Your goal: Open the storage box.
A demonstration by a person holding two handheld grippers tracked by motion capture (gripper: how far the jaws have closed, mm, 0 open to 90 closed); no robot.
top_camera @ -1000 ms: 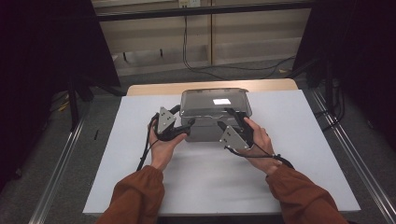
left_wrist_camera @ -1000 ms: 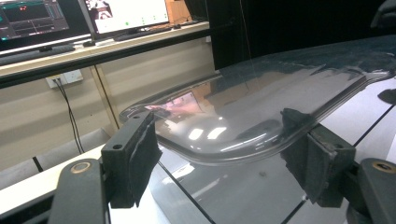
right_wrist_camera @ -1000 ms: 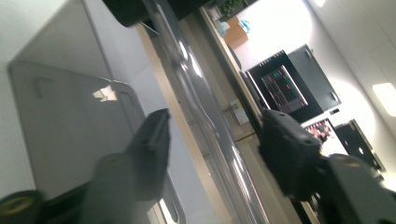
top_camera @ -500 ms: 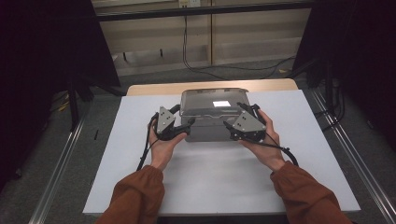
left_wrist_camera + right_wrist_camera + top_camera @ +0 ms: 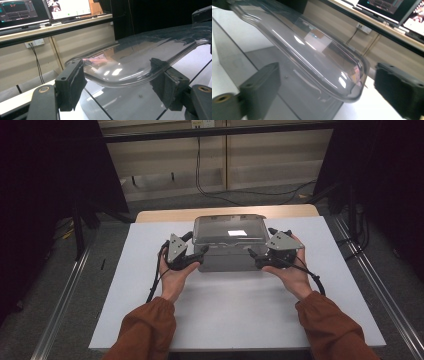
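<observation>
Both grippers' jaws spread, seemingly untouching, around clear-lidded box (image 5: 227,242) corners.

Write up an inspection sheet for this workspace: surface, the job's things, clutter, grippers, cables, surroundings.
Surface: white table top, bare around the box; a tan strip shows at its far edge.
Job's things: grey box with a clear lid, standing at the far middle of the table; the lid's rim overhangs the box walls.
Clutter: nothing seen.
Grippers: left gripper open, its jaws either side of the lid's rim at the box's left end; right gripper open, its jaws straddling the rim at the right end.
Cables: one black cable trails from the left gripper, another from the right; more run along the floor beyond the table.
Surroundings: monitors on a bench behind; dark curtains at both sides.
</observation>
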